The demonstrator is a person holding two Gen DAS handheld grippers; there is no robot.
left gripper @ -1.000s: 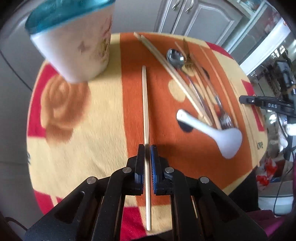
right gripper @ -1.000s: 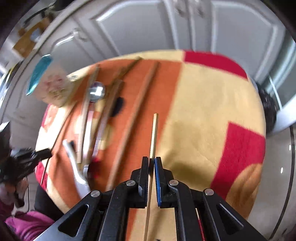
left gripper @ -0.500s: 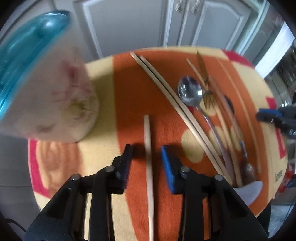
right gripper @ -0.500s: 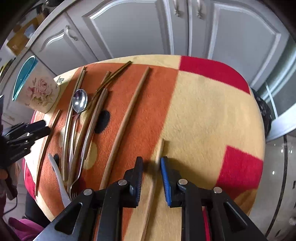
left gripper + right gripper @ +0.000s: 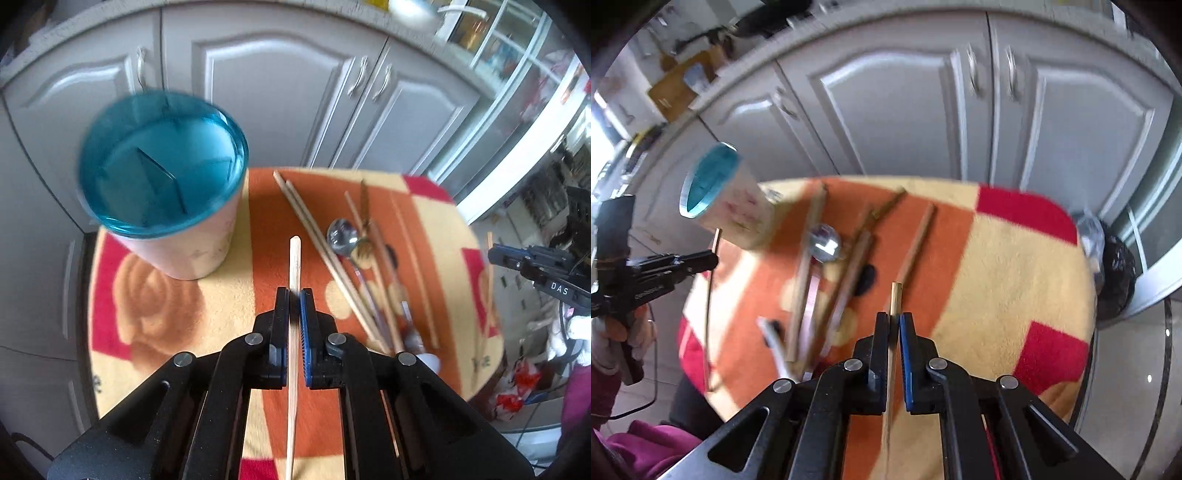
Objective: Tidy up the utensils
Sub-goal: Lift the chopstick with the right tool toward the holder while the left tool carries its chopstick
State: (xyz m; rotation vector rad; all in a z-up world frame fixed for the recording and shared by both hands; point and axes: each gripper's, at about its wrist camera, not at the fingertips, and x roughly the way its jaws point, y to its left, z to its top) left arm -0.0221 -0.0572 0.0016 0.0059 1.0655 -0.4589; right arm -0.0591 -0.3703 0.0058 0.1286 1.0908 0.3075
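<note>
Chopstick (image 5: 294, 258) now pinched in left gripper (image 5: 294, 295) after jaws just closing; second chopstick (image 5: 895, 299) clamped in right gripper (image 5: 894, 319). Both lifted off table (image 5: 229, 295); cup (image 5: 162, 177) presumably next.

you get bright daylight in both views, strongest from the glass doors (image 5: 524, 110) at the upper right of the left wrist view and a blown-out patch at the far left edge of the right wrist view. the cabinet doors (image 5: 923, 96) carry soft sheen. motion blur smears the utensils (image 5: 827, 280) and the cup (image 5: 162, 177). a short dark shadow sits under the cup on the cloth (image 5: 177, 317). straight lines bow hard toward the dark, vignetted corners.
</note>
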